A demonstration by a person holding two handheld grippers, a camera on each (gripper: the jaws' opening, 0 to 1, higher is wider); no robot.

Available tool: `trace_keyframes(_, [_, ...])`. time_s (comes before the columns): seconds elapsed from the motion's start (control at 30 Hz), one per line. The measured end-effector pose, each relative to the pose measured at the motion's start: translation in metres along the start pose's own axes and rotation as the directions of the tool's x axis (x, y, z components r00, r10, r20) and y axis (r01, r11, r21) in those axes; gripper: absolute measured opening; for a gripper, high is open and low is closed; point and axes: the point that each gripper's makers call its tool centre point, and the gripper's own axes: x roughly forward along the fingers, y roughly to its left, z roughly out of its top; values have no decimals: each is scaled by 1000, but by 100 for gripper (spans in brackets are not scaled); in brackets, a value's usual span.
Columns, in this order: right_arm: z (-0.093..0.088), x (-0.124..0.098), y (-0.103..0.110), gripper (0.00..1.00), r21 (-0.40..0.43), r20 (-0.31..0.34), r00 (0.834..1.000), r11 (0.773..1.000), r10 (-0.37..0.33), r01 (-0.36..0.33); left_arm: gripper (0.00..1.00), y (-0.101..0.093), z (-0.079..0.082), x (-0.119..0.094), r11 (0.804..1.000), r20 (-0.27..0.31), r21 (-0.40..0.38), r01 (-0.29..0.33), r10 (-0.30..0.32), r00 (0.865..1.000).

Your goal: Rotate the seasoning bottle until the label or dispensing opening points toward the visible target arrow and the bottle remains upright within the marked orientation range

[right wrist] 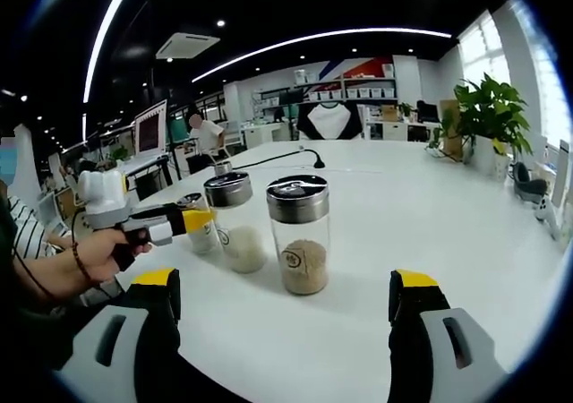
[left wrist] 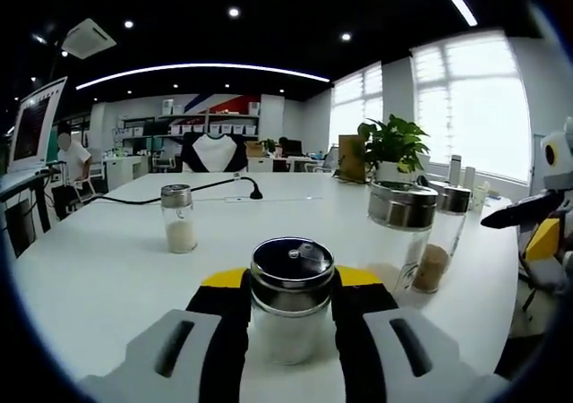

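Seasoning bottle (left wrist: 291, 300) | upright on surface (left wrist: 107, 260) | clamped between left tool (left wrist: 291, 331) jaws | right tool (right wrist: 285, 309) wide open, empty, well apart from bottle.

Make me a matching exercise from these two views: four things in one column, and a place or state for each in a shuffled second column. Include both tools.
Column one
1. left tool
2. right tool
3. brown-filled bottle
4. potted plant

Column two
A. open, nothing between its jaws
B. at the far side of the table, by the windows
C. shut on the white-filled bottle
D. upright on the table, just ahead of the right tool

Pairs: 1-C, 2-A, 3-D, 4-B
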Motion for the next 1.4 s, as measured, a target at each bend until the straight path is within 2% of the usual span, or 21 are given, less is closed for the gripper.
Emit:
trace_keyframes(0.47, [-2,0,3,99,-8,-9,1000,1000,4,-4,37,0,0,-3,996,13,9,90,-90,996])
trace_keyframes(0.67, [-2,1,3,99,-9,-9,1000,1000,5,-5,37,0,0,-3,989,20,16,147,-147,989])
trace_keyframes(1.0, [-2,2,4,99,-11,-14,1000,1000,8,-9,37,-2,1,-5,970,47,32,242,-244,969])
trace_keyframes(1.27, [-4,2,4,99,-10,-19,1000,1000,9,-9,37,-5,1,-4,935,36,38,352,-353,935])
trace_keyframes(1.33, [-4,2,4,99,-10,-21,1000,1000,9,-10,37,-9,1,-5,915,34,42,401,-402,915])
trace_keyframes(1.4, [-3,3,5,99,-11,-20,1000,1000,12,-12,37,-10,1,-6,903,32,53,426,-428,903])
